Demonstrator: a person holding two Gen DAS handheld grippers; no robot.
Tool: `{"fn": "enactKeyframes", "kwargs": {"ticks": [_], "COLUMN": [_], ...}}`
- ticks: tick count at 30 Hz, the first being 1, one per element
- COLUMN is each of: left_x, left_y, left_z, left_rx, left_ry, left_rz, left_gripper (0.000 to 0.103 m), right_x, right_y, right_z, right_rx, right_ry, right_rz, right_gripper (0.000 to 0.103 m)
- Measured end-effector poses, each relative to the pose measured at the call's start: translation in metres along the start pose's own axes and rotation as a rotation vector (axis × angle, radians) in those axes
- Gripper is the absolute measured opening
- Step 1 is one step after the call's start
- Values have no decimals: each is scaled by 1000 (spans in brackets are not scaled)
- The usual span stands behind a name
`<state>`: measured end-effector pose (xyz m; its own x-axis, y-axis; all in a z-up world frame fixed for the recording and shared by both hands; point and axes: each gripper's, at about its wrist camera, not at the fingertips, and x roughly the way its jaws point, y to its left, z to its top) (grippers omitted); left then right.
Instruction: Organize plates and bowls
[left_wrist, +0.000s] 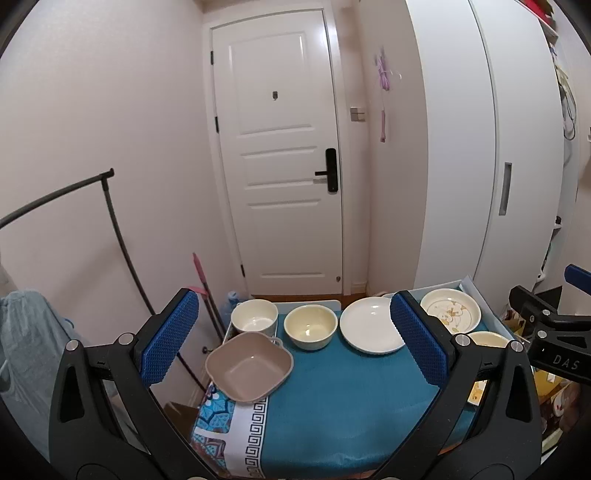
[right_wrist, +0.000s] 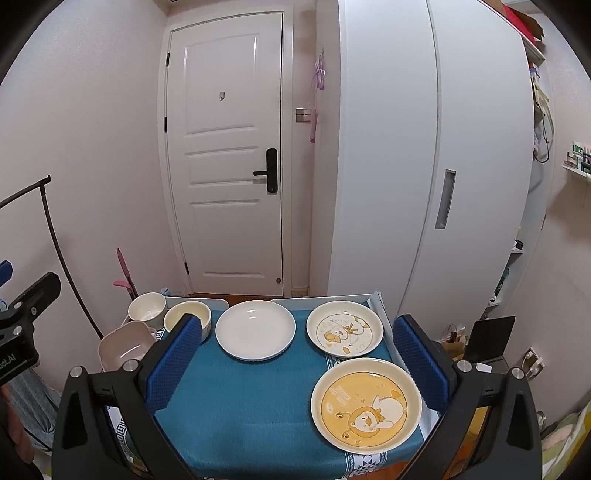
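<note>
A small bench draped in a teal cloth (right_wrist: 240, 398) stands before a white panelled door (right_wrist: 225, 155) and a tall white wardrobe (right_wrist: 424, 166). Bowls line its left side: a square beige plastic bowl (left_wrist: 249, 365), a cream round bowl (left_wrist: 311, 326). Right lie a plain white plate (right_wrist: 255, 329) and a yellow cartoon plate (right_wrist: 365, 404). The left gripper (left_wrist: 295, 339) and right gripper (right_wrist: 295, 365) both hover with jaws wide, empty.

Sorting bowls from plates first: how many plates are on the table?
3: a plain white plate mid-back, a white cartoon plate back right, a yellow cartoon plate front right. None seems hidden.
</note>
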<state>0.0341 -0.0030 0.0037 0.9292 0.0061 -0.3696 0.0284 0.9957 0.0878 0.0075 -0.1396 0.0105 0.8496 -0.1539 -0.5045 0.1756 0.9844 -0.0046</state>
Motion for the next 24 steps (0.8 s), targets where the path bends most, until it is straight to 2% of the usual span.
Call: {"fn": "enactKeyframes", "kwargs": {"ticks": [24], "left_x": [-7], "left_y": [-4], "left_z": [3], "left_rx": [12], "left_ry": [-16], "left_rz": [4], "left_gripper": [103], "right_x": [-3], "right_y": [5], "right_z": [4], "right_rx": [-1], "right_ry": [-5], "right_rz": [9], "right_gripper": [103]}}
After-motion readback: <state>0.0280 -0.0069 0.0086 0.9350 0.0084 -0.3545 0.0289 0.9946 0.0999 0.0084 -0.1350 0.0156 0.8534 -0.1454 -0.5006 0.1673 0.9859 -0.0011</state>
